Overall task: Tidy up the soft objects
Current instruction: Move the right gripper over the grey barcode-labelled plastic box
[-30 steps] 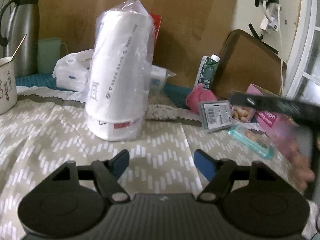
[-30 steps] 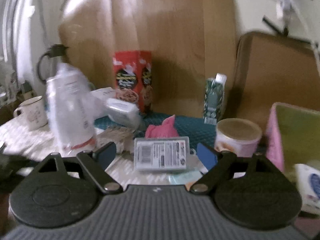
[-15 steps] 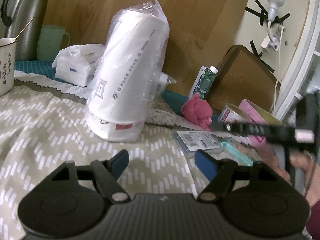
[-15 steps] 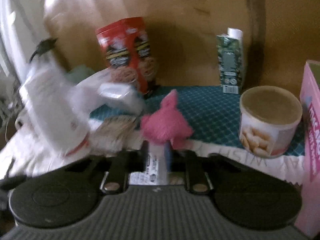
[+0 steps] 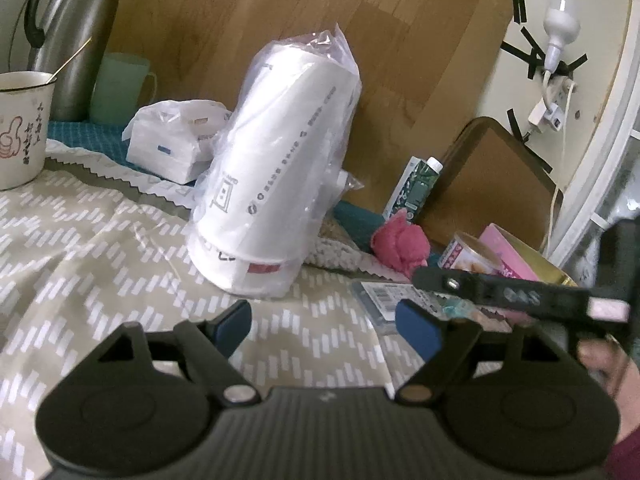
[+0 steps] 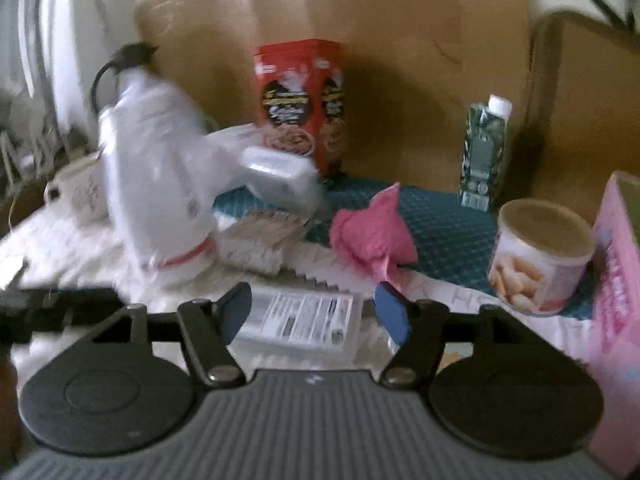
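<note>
A pink soft toy [image 5: 400, 246] [image 6: 372, 236] lies on the teal mat at the back. A knitted cloth [image 6: 260, 242] lies beside it. A tall white roll pack in clear plastic [image 5: 276, 188] [image 6: 156, 184] stands on the patterned cloth. My left gripper [image 5: 322, 326] is open and empty, in front of the roll pack. My right gripper [image 6: 314, 310] is open and empty above a flat labelled packet [image 6: 304, 322], just in front of the pink toy. Its finger also shows in the left wrist view [image 5: 504, 290].
A white tissue pack [image 5: 172, 152], enamel mug [image 5: 20, 124], green cup [image 5: 120, 88] and thermos [image 5: 76, 28] stand at the back left. A red box [image 6: 300, 104], green carton [image 6: 484, 156], snack tub [image 6: 540, 256] and pink box [image 6: 616, 280] stand at the right.
My right gripper shut half a second ago over the flat packet and has opened again; it moved forward toward the pink toy. My left gripper tilted and stayed open.
</note>
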A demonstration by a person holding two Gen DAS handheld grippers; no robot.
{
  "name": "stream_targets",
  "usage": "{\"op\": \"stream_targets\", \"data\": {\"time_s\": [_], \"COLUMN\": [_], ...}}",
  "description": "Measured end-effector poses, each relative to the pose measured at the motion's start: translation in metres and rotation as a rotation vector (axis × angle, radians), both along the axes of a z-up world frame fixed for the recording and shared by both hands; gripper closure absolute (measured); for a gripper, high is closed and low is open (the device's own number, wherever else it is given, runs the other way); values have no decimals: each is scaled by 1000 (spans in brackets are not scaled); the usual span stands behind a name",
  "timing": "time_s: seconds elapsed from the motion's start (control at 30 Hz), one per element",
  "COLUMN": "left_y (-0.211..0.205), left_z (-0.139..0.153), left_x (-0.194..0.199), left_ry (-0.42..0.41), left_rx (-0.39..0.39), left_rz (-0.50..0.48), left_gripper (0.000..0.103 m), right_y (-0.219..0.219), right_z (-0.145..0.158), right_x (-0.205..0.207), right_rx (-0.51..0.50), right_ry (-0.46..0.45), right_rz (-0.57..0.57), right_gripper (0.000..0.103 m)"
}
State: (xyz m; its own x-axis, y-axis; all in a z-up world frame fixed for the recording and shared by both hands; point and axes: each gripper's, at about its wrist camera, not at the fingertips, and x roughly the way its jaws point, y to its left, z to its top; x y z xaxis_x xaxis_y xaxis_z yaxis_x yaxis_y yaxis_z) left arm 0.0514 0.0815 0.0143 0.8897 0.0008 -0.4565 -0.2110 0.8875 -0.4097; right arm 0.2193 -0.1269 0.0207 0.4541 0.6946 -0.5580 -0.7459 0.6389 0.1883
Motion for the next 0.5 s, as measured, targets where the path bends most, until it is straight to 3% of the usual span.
{"op": "stream_targets", "data": {"time_s": [0.07, 0.2, 0.23, 0.27, 0.33, 0.5], "left_y": [0, 2, 2, 3, 4, 7], "left_z": [0, -1, -1, -1, -1, -1], "left_x": [0, -1, -1, -1, -2, -3], "left_ry": [-2, -5, -6, -8, -8, -17], "left_rx": [-1, -11, -14, -18, -25, -44], "left_rz": [0, -2, -2, -3, -3, 3], "left_gripper": [21, 20, 20, 20, 20, 20], "right_y": [7, 24, 23, 23, 20, 15], "right_z": [-6, -24, -26, -25, -23, -21], "right_x": [12, 28, 29, 28, 26, 8], "right_rx": [3, -63, -43, -36, -24, -22], "right_ry": [31, 64, 72, 81, 99, 121], "right_rz": [-18, 0, 6, 19, 41, 90], "right_gripper": [21, 22, 24, 35, 44, 51]}}
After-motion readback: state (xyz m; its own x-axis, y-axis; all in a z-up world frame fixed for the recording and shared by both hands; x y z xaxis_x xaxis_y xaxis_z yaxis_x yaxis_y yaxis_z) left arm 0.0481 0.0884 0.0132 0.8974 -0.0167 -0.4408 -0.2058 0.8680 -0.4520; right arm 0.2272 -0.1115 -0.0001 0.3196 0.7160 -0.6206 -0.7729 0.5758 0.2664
